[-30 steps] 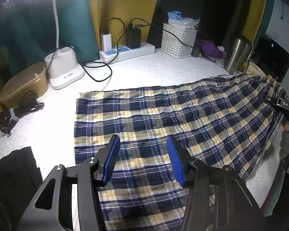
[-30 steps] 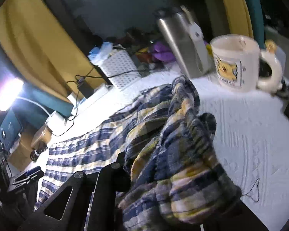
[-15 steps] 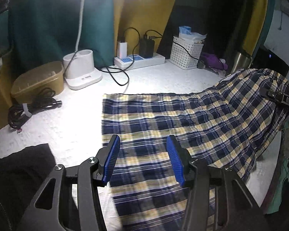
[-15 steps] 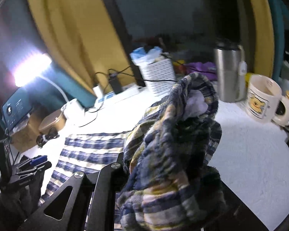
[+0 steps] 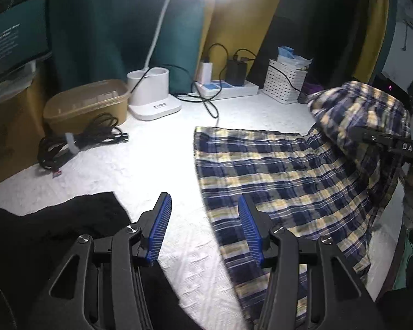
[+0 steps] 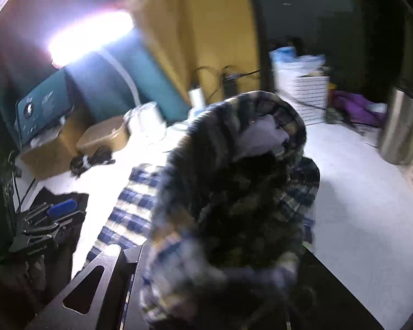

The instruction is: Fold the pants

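Blue-yellow plaid cloth pants (image 5: 275, 170) spread on white surface (image 5: 151, 170), waist end lifted, pinched in right gripper (image 6: 234, 288). Left gripper (image 5: 203, 228) spread, empty, beside hem. Fabric soft, light, limp; better hold hem corners.

Lit desk lamp (image 5: 151, 101), tan tub (image 5: 85, 104), coiled black cables (image 5: 79, 143), power strip (image 5: 225, 88), white basket (image 5: 285, 85), steel tumbler (image 6: 400, 126)

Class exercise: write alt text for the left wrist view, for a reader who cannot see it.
Plaid pants lie on a white table, their right end lifted by the right gripper. The open left gripper hovers in the foreground, holding nothing, beside a black cloth.
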Available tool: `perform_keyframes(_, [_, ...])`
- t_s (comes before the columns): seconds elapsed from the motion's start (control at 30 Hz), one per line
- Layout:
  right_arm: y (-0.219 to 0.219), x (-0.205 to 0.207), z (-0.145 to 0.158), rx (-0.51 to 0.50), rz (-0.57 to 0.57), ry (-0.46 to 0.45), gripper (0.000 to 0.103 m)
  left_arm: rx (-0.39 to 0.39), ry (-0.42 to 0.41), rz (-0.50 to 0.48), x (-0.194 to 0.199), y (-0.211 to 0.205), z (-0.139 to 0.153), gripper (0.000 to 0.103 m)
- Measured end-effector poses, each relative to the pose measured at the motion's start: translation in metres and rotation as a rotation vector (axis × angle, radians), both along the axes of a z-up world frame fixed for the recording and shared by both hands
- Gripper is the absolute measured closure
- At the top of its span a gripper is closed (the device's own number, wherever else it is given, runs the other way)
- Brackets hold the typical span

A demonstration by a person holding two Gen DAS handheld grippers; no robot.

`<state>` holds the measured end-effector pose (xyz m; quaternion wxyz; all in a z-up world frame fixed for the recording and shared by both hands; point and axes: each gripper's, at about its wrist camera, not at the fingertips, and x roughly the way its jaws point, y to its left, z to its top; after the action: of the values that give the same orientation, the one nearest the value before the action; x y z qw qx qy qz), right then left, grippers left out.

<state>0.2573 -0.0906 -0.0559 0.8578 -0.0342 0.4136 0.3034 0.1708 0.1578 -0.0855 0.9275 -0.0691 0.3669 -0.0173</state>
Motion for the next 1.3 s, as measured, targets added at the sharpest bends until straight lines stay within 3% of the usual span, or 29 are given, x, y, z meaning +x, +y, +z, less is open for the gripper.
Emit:
perform_keyframes(0.2, [0.059,-0.010,-0.037,-0.072,0.109,0.090,0.087,-0.021,0.016,0.019,-0.005,0.017,-0.009,0.053])
perform_keyframes(0.4, [0.095,-0.029,-0.062,-0.197,0.162,0.092,0.084,-0.055,0.005,0.044,-0.011,0.031,-0.011,0.053])
perform_keyframes(0.5, [0.103,-0.039,-0.062,-0.196,0.219,0.092,0.050,-0.064,0.009,0.059,-0.014,0.035,-0.013,0.053])
perform_keyframes(0.53, [0.107,-0.043,-0.063,-0.181,0.247,0.107,0.032,-0.065,0.008,0.062,-0.015,0.035,-0.012,0.053])
perform_keyframes(0.57, [0.111,-0.048,-0.063,-0.168,0.266,0.109,0.025,-0.065,0.007,0.064,-0.015,0.035,-0.012,0.053])
perform_keyframes(0.73, [0.119,-0.062,-0.057,-0.139,0.313,0.086,0.025,-0.056,-0.001,0.085,-0.022,0.037,-0.006,0.053])
perform_keyframes(0.97, [0.091,-0.065,-0.021,-0.054,0.286,0.010,0.024,-0.043,-0.030,0.110,-0.026,0.033,0.009,0.053])
perform_keyframes(1.1, [0.060,-0.056,-0.010,-0.030,0.220,-0.016,0.024,-0.027,-0.056,0.052,-0.019,0.009,0.020,0.052])
perform_keyframes(1.17, [0.041,-0.047,-0.008,-0.026,0.179,-0.020,0.024,-0.023,-0.064,0.017,-0.013,-0.005,0.024,0.036])
perform_keyframes(1.3, [-0.002,-0.027,-0.014,-0.026,0.067,-0.011,0.024,-0.011,-0.082,-0.063,0.004,-0.035,0.030,0.035])
